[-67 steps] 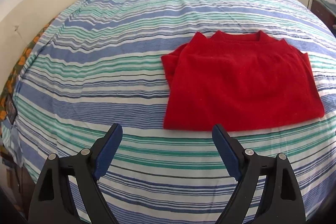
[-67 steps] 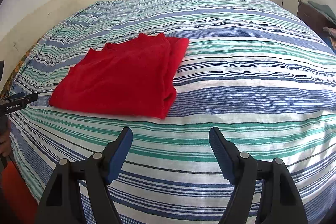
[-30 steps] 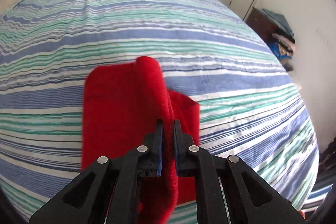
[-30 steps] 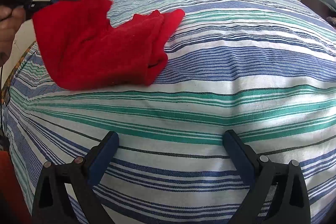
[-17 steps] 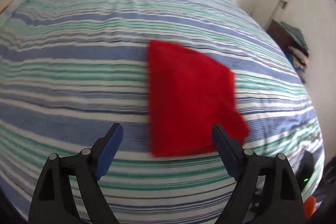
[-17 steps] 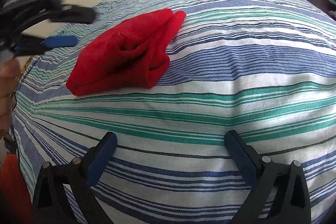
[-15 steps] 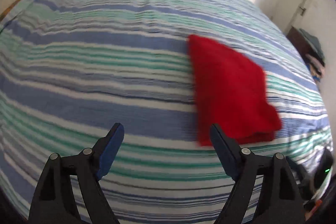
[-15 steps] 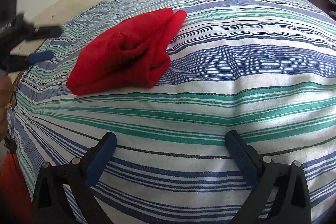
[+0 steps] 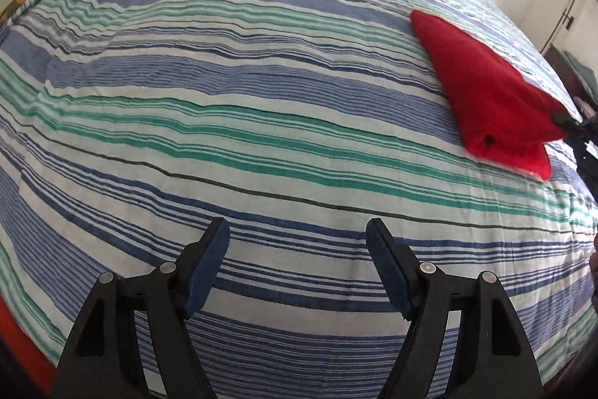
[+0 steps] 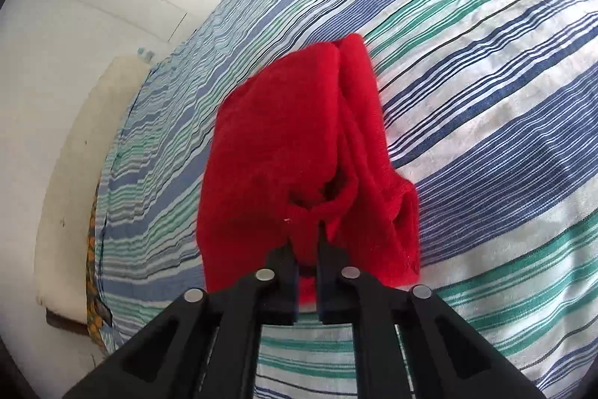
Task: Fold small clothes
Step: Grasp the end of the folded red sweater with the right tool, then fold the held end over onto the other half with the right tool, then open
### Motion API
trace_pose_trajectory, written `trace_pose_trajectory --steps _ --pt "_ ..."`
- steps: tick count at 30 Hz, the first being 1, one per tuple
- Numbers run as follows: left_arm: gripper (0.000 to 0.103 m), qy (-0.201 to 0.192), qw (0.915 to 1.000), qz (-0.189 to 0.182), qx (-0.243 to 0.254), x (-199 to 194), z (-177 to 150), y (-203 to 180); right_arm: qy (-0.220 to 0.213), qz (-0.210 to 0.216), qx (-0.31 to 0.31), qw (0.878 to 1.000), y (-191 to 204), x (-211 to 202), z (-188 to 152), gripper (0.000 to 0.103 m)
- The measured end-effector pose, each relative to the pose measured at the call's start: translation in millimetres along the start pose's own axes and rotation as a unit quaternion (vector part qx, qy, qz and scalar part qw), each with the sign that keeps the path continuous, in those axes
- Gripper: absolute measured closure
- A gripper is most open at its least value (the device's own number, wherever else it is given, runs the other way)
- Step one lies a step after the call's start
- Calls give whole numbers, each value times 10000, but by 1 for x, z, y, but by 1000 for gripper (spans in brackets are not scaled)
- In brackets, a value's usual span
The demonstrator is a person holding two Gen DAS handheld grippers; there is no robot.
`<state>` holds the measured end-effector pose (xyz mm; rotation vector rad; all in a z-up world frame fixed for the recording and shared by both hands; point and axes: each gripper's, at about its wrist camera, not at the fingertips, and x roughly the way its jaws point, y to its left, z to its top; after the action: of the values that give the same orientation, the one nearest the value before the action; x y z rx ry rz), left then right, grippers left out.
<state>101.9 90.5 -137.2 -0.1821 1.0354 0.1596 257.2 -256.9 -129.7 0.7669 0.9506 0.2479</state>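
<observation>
- Right hand-held gripper (image 10: 304, 242): I see its jaws have just been closing and are now clenched on a bunch of the red garment (image 10: 295, 144) at its near edge; cloth is pinched between the pads.
- In the right wrist view the red garment runs from the fingertips toward 12 o'clock, folded into a thick bundle with a crease down its middle. Its near end is raised at the grip; the far end lies on the striped bedspread (image 10: 486, 107).
- Left hand-held gripper (image 9: 297, 242): released, jaws standing wide with nothing between them, only striped bedspread (image 9: 224, 100) beneath. The blue pads (image 9: 207, 264) are bare.
- From the left wrist view the red garment (image 9: 489, 96) lies well apart from this gripper, at about 2 o'clock near the right rim of the picture.
- At the garment's right corner there, the black tip of the right hand-held gripper (image 9: 570, 124) touches the cloth.
- Headboard (image 10: 74, 174), cream-coloured, sits at 9 o'clock in the right wrist view, beside the bed edge.
</observation>
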Motion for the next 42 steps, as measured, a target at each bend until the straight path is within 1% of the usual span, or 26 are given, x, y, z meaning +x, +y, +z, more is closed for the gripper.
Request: trace_pose_trajectory --steps 1,3,4,5,6,8,10,11,15,19,20,21,22,24,25,26,28,30,31,32,34,36,38,39,41,42 --pt "26 10 10000 22 5 6 2 0 -147 71 -142 9998 3 -9 -3 96" --pt "26 118 9999 57 19 22 1 1 -179 -464 -495 9975 -6 -9 -11 96" --pt "25 84 9999 100 72 26 1 1 111 -721 -443 9964 -19 4 -11 95" --pt "24 18 9997 158 163 27 0 -1 467 -790 -278 9954 -34 18 -12 94" --pt "24 -46 9994 218 273 28 -1 -4 560 -706 -188 9958 -42 22 -13 94" --pt "22 -131 9989 246 383 28 -2 -5 509 -636 -438 9957 -30 12 -8 83" --pt "20 -201 9991 183 338 31 -4 -2 467 -551 -819 9940 -12 -5 -5 49" --pt "18 -235 9991 160 310 32 -4 -1 355 -570 -1036 9923 -2 -16 -2 46" --pt "16 -348 9982 269 409 34 -7 -5 165 -586 -1448 9876 20 -25 32 46" --pt "16 -380 9982 242 403 32 -8 -3 397 -706 -1138 9902 8 25 74 50" --pt "16 -389 9982 230 403 32 -8 -3 548 -698 -961 9914 -4 36 79 57" --pt "16 -400 9981 225 407 33 -9 -2 699 -718 -869 9912 -9 50 81 90" --pt "16 -415 9980 225 414 32 -9 -2 622 -817 -949 9902 -7 52 82 98" --pt "15 -450 9977 239 437 32 -12 -4 190 -798 -1278 9884 2 38 79 98" --pt "14 -457 9976 254 450 33 -13 -4 80 -963 -1392 9855 2 34 79 98" --pt "14 -456 9975 274 465 34 -13 -5 126 -1226 -1421 9822 -4 38 76 98" --pt "14 -454 9974 283 473 34 -13 -5 562 -1450 -1297 9793 -22 54 70 98" --pt "14 -459 9975 263 462 33 -13 -5 499 -1466 -1342 9788 -21 51 68 95" --pt "14 -463 9975 264 461 33 -14 -5 395 -1486 -1382 9784 -17 43 67 84" --pt "13 -468 9974 277 469 33 -14 -5 275 -1483 -1432 9781 -11 33 66 80" --pt "13 -485 9971 315 488 34 -15 -7 -19 -1417 -1751 9743 7 10 59 79" --pt "13 -487 9970 337 500 35 -15 -8 -145 -1039 -2187 9701 30 -8 43 79" --pt "12 -474 9971 335 496 35 -15 -7 44 -377 -2390 9703 44 -12 23 80" --pt "12 -462 9972 333 489 35 -15 -8 194 -336 -2467 9683 43 -5 13 80" --pt "12 -359 9976 340 479 33 -13 -8 643 -914 -2460 9628 22 24 -4 81" --pt "13 -257 9979 350 480 31 -11 -8 951 -1073 -2279 9631 4 37 -8 90"
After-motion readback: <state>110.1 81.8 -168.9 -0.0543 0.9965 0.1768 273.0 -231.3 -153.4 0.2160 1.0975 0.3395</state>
